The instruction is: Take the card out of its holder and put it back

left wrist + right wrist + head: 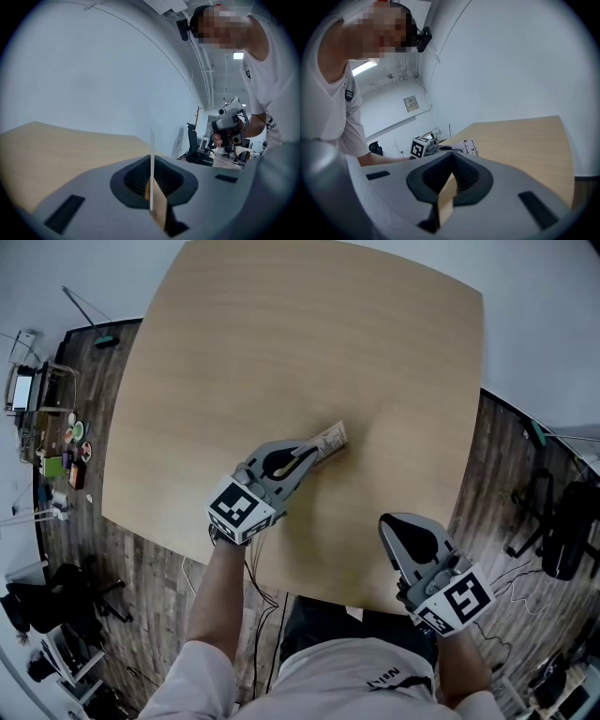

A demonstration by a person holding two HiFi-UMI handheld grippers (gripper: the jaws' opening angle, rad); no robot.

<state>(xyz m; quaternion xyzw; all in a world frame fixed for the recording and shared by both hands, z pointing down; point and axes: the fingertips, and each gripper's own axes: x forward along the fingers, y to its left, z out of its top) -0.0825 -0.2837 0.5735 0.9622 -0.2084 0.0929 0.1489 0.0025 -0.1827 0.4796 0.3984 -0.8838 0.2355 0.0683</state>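
Note:
A white printed card (332, 438) lies low over the middle of the wooden table (281, 343), and my left gripper (314, 454) is shut on its near end. In the left gripper view the card (152, 154) stands edge-on as a thin white line pinched between the closed jaws. I cannot make out a separate holder. My right gripper (390, 521) hovers over the table's near right corner, shut with nothing in it, about a hand's width from the card. From the right gripper view (452, 158) the card (470, 146) and the left gripper's marker cube (420, 146) show ahead.
The table's near edge (309, 582) runs just below both grippers. Dark wood floor surrounds it, with cluttered shelves (47, 427) at far left, black chairs (558, 526) at right and cables (258, 615) by the person's legs.

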